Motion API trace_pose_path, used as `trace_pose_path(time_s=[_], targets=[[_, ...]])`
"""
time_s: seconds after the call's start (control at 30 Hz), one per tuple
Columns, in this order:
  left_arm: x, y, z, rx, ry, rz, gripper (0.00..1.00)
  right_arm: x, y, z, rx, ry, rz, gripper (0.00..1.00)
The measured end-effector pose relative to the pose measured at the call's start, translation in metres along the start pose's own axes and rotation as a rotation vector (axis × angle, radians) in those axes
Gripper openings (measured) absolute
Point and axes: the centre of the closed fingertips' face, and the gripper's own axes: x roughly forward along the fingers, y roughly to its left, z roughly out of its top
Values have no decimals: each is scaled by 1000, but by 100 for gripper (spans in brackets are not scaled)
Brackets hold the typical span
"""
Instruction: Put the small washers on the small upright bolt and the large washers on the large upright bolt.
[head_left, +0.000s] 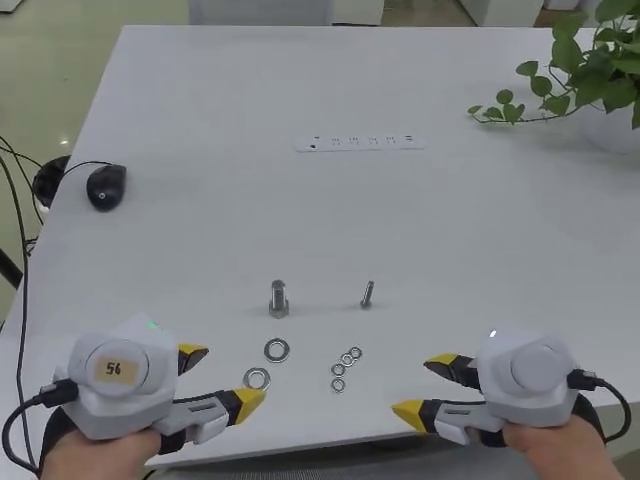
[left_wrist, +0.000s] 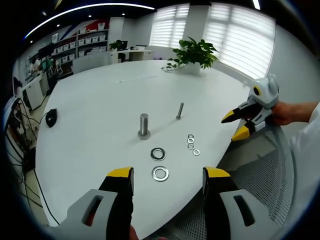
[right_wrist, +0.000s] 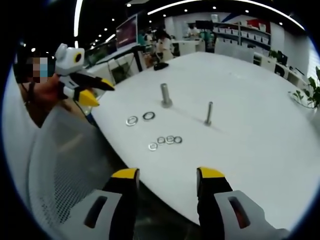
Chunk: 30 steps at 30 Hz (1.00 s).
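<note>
Large bolt: a thick, dull grey metal large bolt (head_left: 278, 298) is standing on its wide head, left of the bench's middle and towards the near edge. Its long axis is pointing straight up.
Small bolt: a thin metal small bolt (head_left: 367, 294) is standing upright the same way, to the right of the large bolt and apart from it. Both shanks are standing bare.
Large washers: two flat, shiny steel large washers (head_left: 277, 349) are lying flat on the bench on the near side of the large bolt. One is lying a little nearer and further left than the other, and they are not touching.
Small washers: four tiny metal small washers (head_left: 346, 368) are lying flat in a short curved row, on the near side of the small bolt and right of the large washers. They are too small to tell whether they are touching.
Left gripper: the white plastic left gripper (head_left: 222, 376) is hovering at the near left edge, held in a hand. Its black, yellow-tipped fingers (left_wrist: 120, 176) are standing wide apart, holding nothing and pointing towards the large washers.
Right gripper: the matching right gripper (head_left: 418, 386) is hovering at the near right edge. Its fingers (right_wrist: 125, 176) are also spread wide and holding nothing.
Bench: the smooth, matte white bench (head_left: 300, 210) is carrying everything.
Far side: a black mouse (head_left: 106, 185) is sitting at the far left, a white power strip (head_left: 360, 142) is lying across the far middle, and a leafy green plant (head_left: 590, 70) is standing at the far right.
</note>
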Motion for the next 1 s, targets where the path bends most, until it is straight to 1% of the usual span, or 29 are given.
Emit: trace_pose_path(time_s=[0.13, 0.2, 0.33, 0.37, 0.43, 0.47, 0.53, 0.6, 0.8, 1.0], targets=[[0, 2, 1, -4, -2, 4, 55, 9, -4, 0, -37, 28, 8, 42], [0, 2, 2, -4, -5, 6, 55, 15, -8, 1, -66, 54, 11, 38], [-1, 3, 2, -6, -6, 11, 55, 31, -13, 11, -122, 77, 41, 31], [-1, 3, 2, -7, -6, 12, 55, 36, -14, 16, -153, 81, 51, 30], [-2, 2, 2, -7, -6, 13, 55, 42, -15, 21, -209, 99, 66, 28], [-2, 2, 2, -8, -5, 14, 55, 48, -14, 24, -255, 110, 84, 27], [-2, 2, 1, -10, -6, 17, 55, 56, -12, 29, -320, 123, 105, 25], [-3, 3, 1, -12, -7, 21, 55, 64, -8, 30, -364, 145, 135, 24], [-8, 5, -1, -24, -12, 36, 55, 81, -5, 26, -502, 218, 181, 19], [-11, 6, -3, -35, -13, 46, 54, 91, -2, 23, -562, 251, 225, 17]])
